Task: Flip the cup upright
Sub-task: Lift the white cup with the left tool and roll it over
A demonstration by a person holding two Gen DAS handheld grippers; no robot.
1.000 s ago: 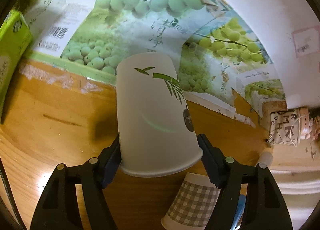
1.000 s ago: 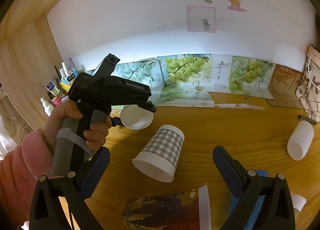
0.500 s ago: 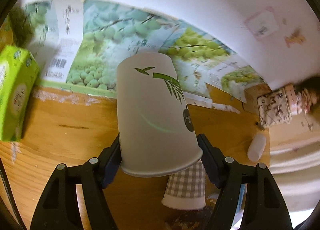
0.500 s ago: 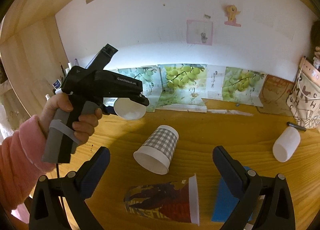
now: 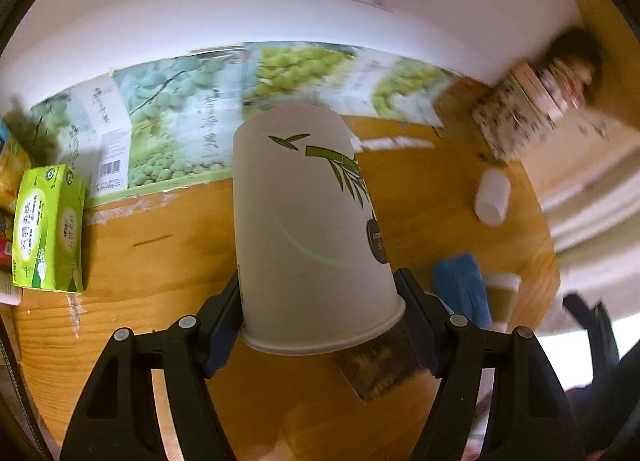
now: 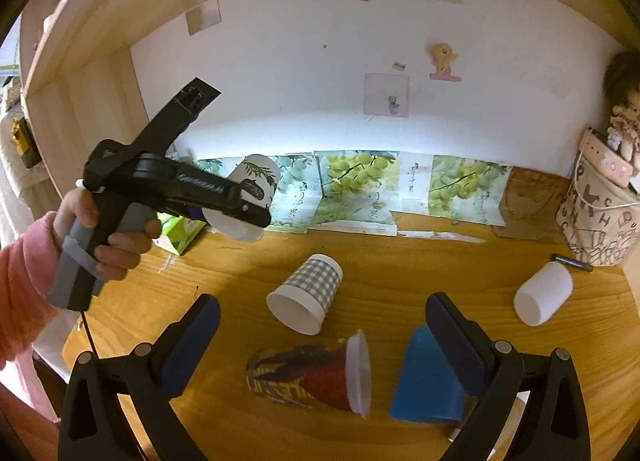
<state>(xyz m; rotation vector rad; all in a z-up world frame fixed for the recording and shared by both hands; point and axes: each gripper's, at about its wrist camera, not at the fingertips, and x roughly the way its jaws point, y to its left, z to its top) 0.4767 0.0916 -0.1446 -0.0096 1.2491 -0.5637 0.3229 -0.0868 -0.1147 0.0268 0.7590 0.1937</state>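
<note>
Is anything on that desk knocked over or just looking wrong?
Yes. Four cups lie tipped on their sides: a checked cup, a red printed cup, a blue cup and a white cup. No spill shows.

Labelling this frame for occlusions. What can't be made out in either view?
- Left wrist: the leaf cup covers the checked cup completely and all but a corner of the red cup.
- Left wrist: the bag at right is motion-blurred.
- Right wrist: the right jaws cover part of the blue cup.
- Right wrist: the left gripper hides the leaf cup's mouth.
</note>
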